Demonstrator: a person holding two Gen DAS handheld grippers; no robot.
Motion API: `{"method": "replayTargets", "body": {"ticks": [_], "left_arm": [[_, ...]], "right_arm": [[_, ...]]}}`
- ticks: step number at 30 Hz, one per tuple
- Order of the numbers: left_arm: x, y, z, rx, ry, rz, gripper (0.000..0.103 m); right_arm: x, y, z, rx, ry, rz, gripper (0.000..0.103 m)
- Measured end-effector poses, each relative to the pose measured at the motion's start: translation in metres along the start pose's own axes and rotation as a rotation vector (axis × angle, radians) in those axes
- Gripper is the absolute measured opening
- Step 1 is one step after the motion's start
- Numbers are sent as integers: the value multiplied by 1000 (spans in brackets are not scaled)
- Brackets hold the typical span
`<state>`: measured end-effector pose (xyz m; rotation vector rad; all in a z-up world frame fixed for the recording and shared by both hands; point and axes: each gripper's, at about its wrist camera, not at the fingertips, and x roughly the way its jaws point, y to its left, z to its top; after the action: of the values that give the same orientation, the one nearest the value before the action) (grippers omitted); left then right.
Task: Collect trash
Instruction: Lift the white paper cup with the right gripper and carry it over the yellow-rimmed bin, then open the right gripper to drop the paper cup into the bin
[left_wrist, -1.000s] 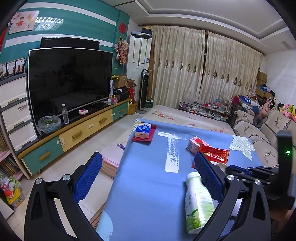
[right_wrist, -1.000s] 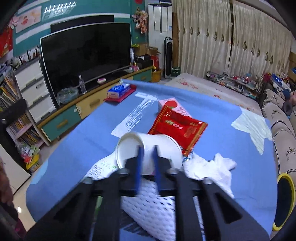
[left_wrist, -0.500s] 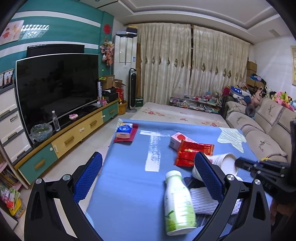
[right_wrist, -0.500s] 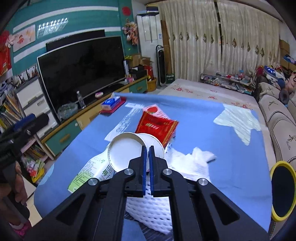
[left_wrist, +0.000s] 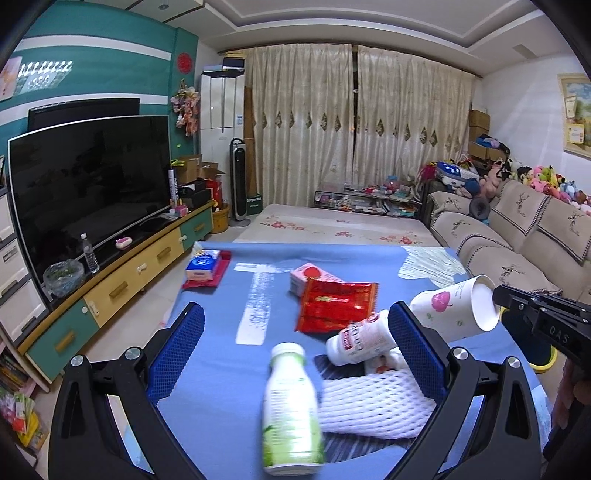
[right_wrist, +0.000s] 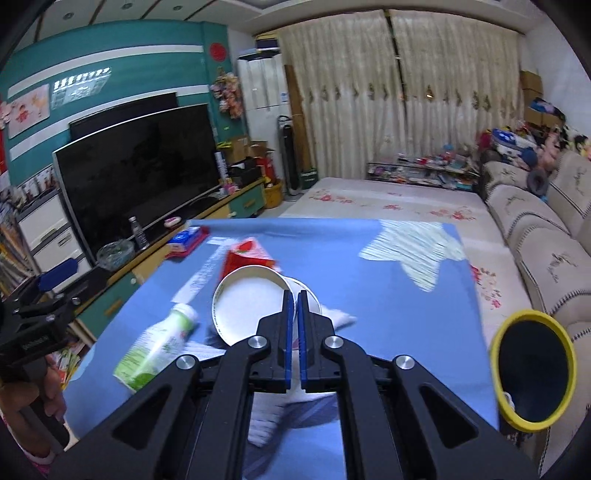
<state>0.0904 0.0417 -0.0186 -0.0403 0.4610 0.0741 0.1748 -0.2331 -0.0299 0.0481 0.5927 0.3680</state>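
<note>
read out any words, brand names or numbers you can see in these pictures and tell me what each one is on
"DAS": embossed on the black body of the right gripper, seen from the left wrist view.
White bottle with red label: print too blurred to read.
Green and white bottle: blurred, unreadable.
Red snack packet, blue tissue pack, paper cup: print too small.

Bottle (left_wrist: 291, 406) left of net sleeve (left_wrist: 373, 402), apparently touching.

Both wrist views overlook blue table (left_wrist: 221, 369)
</note>
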Motion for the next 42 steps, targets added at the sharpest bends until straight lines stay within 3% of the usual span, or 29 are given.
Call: {"method": "replayTargets", "body": {"ticks": [7,18,25,31,42], "left_arm": [[2,-29,2,36,10,-13,98],[17,-66,3,80,35,-38,98],[32,-87,2,102,62,-43,98],[44,-101,1,128,86,-51,98],[54,-110,-1,147,107,-58,98]], "right_arm": [[-21,-61,-6,92,-28,-52,2],[-35,-206,-35,288,0,-313,2],[-25,-281,-70,416,59,-424,2],[-8,-313,-92,468,107,-466,2],[3,-322,-98,485,128,-520,3]]}}
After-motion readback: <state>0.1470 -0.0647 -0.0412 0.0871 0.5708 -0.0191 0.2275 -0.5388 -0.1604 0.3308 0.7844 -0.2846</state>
